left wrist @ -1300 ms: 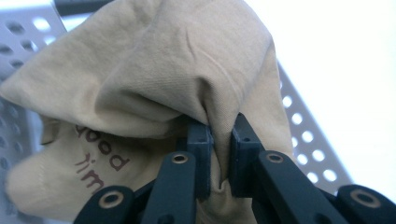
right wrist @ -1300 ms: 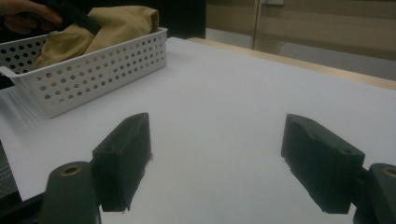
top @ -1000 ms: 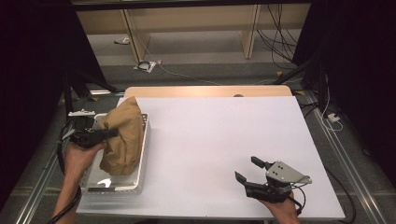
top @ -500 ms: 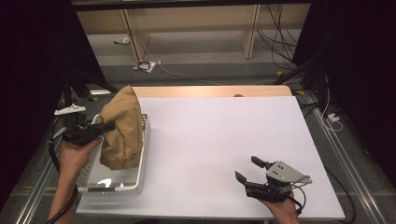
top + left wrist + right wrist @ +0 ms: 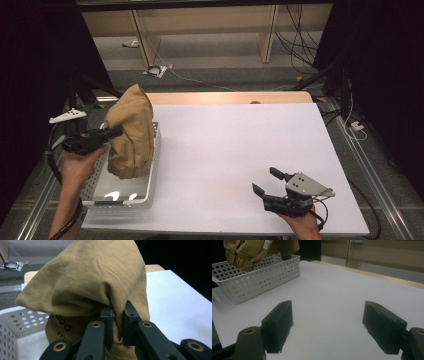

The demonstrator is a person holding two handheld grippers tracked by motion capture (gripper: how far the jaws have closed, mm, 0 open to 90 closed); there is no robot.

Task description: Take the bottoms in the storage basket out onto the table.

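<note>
The left gripper [image 5: 117,312] was clamped on a fold of the tan cotton garment [image 5: 131,131] and had raised it since a second earlier, so the cloth hung bunched above the white perforated plastic basket [image 5: 152,165], its lower end still inside (not yet clear of the rim). The right gripper [image 5: 328,326] waited wide and empty over the white tabletop [image 5: 235,140], so the lift-out looked under way.

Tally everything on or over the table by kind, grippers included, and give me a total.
Tan cloth garment: 1, pinched by the left gripper
White perforated basket: 1
Grippers: 2, the left one and the right gripper, which stands open over the white table
Total: 4
</note>
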